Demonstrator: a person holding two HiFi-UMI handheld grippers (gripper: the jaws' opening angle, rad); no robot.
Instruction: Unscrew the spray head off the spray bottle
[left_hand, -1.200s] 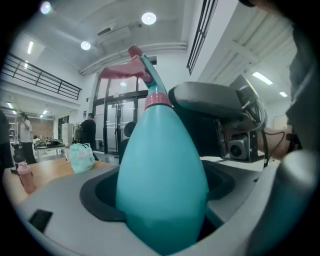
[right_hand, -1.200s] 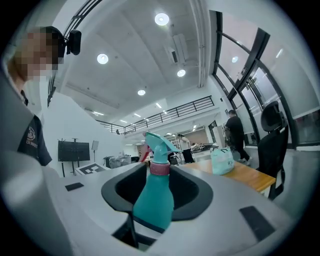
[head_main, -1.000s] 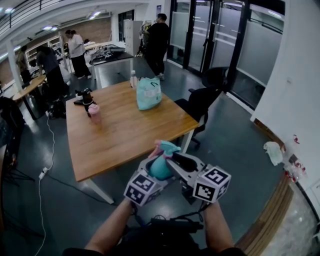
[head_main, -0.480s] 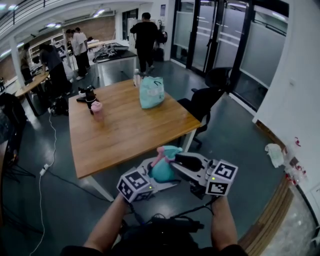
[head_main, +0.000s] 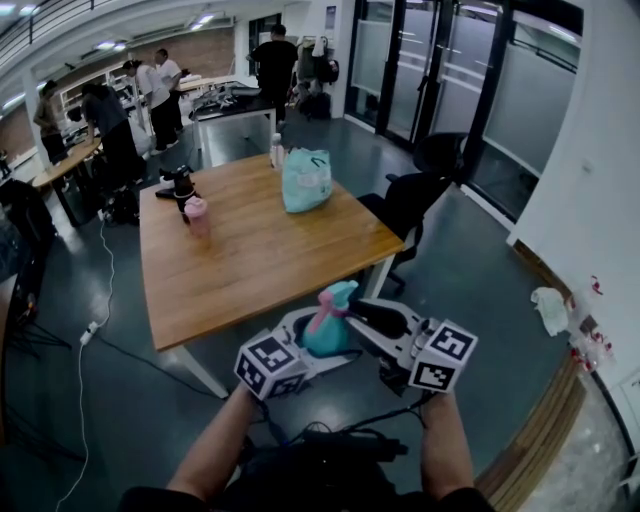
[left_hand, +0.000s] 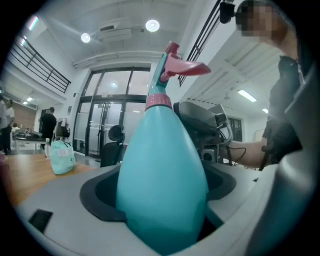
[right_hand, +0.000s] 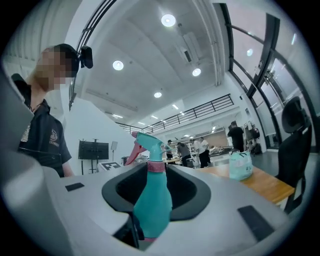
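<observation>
The spray bottle (head_main: 325, 335) hangs upright in mid-air, just short of the wooden table (head_main: 250, 270), spray head (head_main: 335, 295) on. Your left gripper (head_main: 300, 345) clamps its belly; your right gripper (head_main: 362, 322) clasps it too. Twist without gripping the collar and the smooth body may slip and drop.

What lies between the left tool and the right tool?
The spray bottle sits between the left tool and the right tool, clear in the head view. The left tool's jaws clamp its body.
</observation>
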